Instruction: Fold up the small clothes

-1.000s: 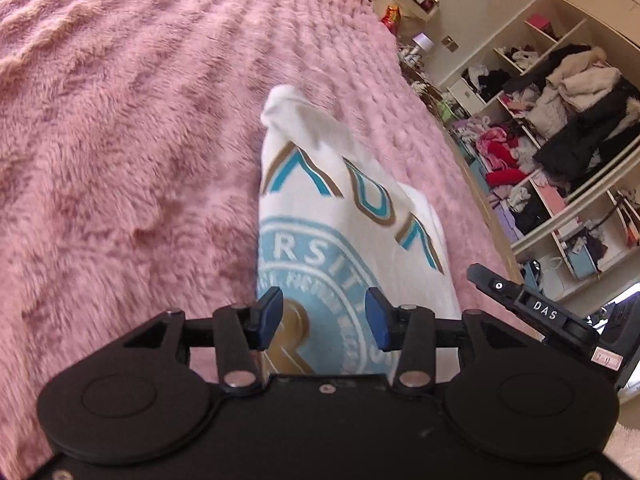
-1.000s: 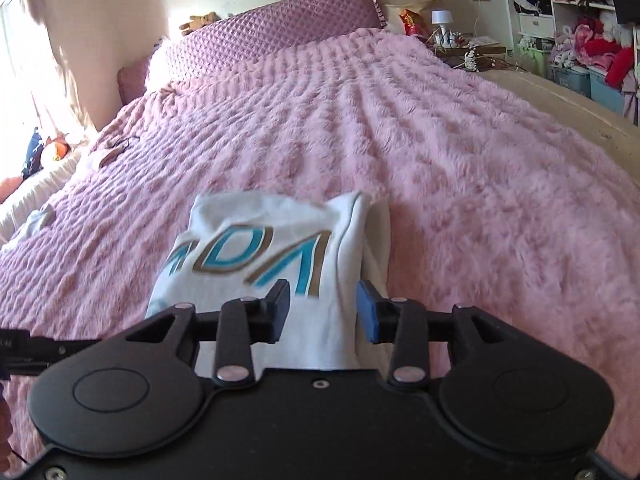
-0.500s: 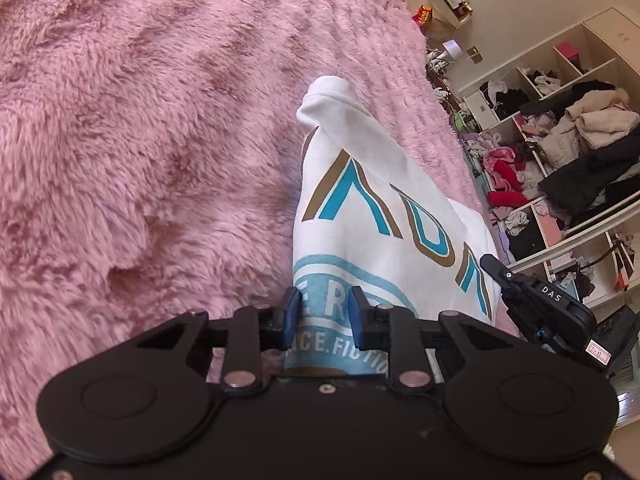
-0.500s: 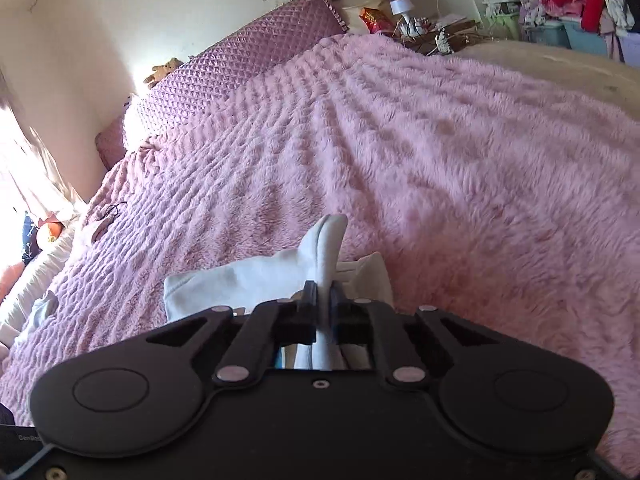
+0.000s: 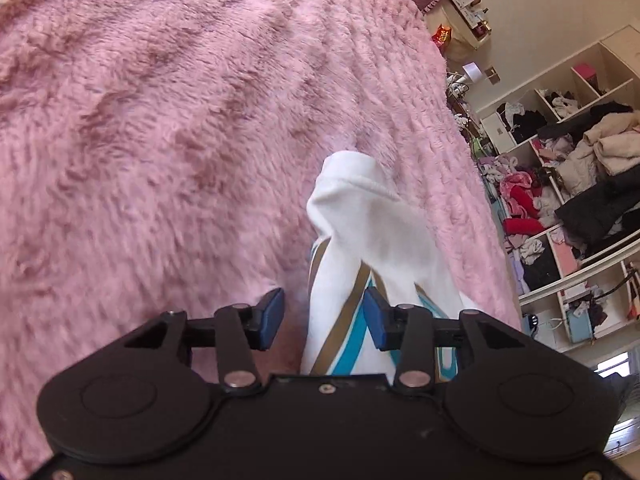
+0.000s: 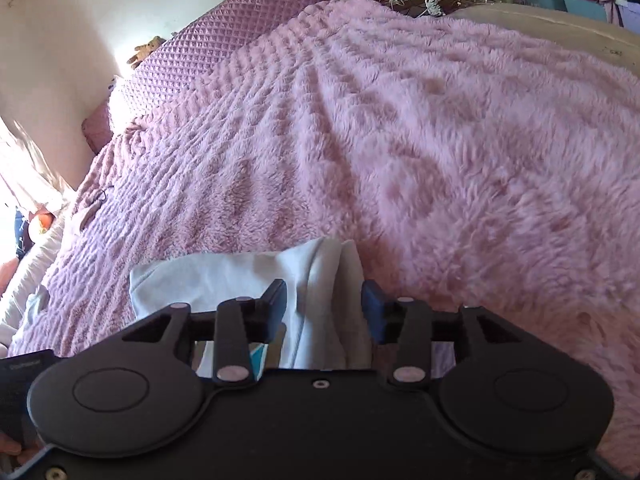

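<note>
- A folded white shirt (image 5: pixel 376 240) with teal and gold print lies on a pink blanket (image 5: pixel 180 128).
- Left gripper (image 5: pixel 324 320) stands parted, cloth between its tips, ungripped.
- Right gripper (image 6: pixel 324 312) stands parted over the shirt's (image 6: pixel 240 276) edge.

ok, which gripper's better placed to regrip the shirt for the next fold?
Right, probably. The right gripper is open and straddles the white shirt's folded edge; the left gripper is open beside it, mostly over the blanket.
</note>
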Tool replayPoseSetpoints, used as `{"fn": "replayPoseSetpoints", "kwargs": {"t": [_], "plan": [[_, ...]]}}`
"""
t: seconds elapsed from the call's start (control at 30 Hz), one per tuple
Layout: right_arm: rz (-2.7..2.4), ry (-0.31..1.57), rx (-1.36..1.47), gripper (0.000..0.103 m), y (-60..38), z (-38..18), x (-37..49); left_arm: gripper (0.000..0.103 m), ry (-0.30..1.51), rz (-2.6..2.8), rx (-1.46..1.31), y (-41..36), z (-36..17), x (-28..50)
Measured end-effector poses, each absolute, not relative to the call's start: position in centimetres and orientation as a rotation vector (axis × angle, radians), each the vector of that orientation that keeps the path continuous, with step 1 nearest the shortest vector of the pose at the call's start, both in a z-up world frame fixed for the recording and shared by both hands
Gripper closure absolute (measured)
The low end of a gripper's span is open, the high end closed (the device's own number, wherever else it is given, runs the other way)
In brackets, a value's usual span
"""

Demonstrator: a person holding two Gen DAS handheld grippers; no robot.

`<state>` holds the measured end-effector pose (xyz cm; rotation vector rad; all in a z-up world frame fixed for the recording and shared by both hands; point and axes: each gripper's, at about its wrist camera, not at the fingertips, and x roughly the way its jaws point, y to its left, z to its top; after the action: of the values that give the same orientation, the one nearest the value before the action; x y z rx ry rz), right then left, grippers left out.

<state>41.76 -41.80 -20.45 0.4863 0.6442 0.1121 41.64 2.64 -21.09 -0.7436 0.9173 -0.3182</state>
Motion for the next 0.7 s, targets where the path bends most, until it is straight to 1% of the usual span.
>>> {"fn": "replayPoseSetpoints", "kwargs": {"t": [0.1,0.17,0.2,0.23,0.27,0.3,0.4,0.47,0.53,0.57,0.6,0.63,0.67,0.7], "plan": [[0.113,0.642,0.534,0.060,-41.8,-20.6,42.9,0.058,0.903,-0.297,-0.840,2.5,-22.1,44.6],[0.109,0.645,0.539,0.060,-41.6,-20.5,43.4,0.058,0.900,-0.299,-0.908,2.5,-22.8,46.2],[0.113,0.645,0.537,0.060,-41.4,-20.5,43.6,0.060,0.898,-0.307,-0.928,2.2,-22.9,46.8],[0.121,0.648,0.532,0.060,-41.3,-20.6,43.8,0.064,0.888,-0.324,-0.944,2.1,-23.0,47.2],[0.124,0.654,0.521,0.065,-41.2,-20.5,43.9,0.089,0.865,-0.362,-0.965,1.9,-22.8,47.5],[0.116,0.649,0.505,0.092,-41.1,-20.4,43.9,0.097,0.847,-0.397,-0.977,1.8,-22.6,47.8],[0.117,0.577,0.489,0.097,-41.3,-19.2,43.1,0.099,0.793,-0.420,-0.899,1.3,-21.2,48.0],[0.095,0.589,0.448,0.097,-40.9,-19.2,43.4,0.099,0.844,-0.375,-0.818,0.5,-21.6,49.0],[0.073,0.654,0.415,0.098,-40.5,-20.5,44.5,0.098,0.912,-0.332,-0.742,-0.1,-22.9,49.8],[0.069,0.674,0.389,0.098,-40.3,-21.3,44.9,0.094,0.928,-0.334,-0.736,-0.3,-23.3,49.9],[0.064,0.680,0.380,0.098,-40.4,-21.9,44.9,0.093,0.925,-0.342,-0.737,-0.3,-23.3,49.7],[0.064,0.670,0.386,0.098,-40.6,-21.9,44.7,0.090,0.926,-0.352,-0.743,-0.1,-22.9,49.6],[0.066,0.653,0.394,0.096,-40.7,-21.6,44.3,0.075,0.935,-0.361,-0.760,0.3,-22.4,49.2],[0.066,0.628,0.401,0.089,-40.9,-20.9,43.5,0.060,0.930,-0.372,-0.774,0.7,-21.6,48.6]]}}
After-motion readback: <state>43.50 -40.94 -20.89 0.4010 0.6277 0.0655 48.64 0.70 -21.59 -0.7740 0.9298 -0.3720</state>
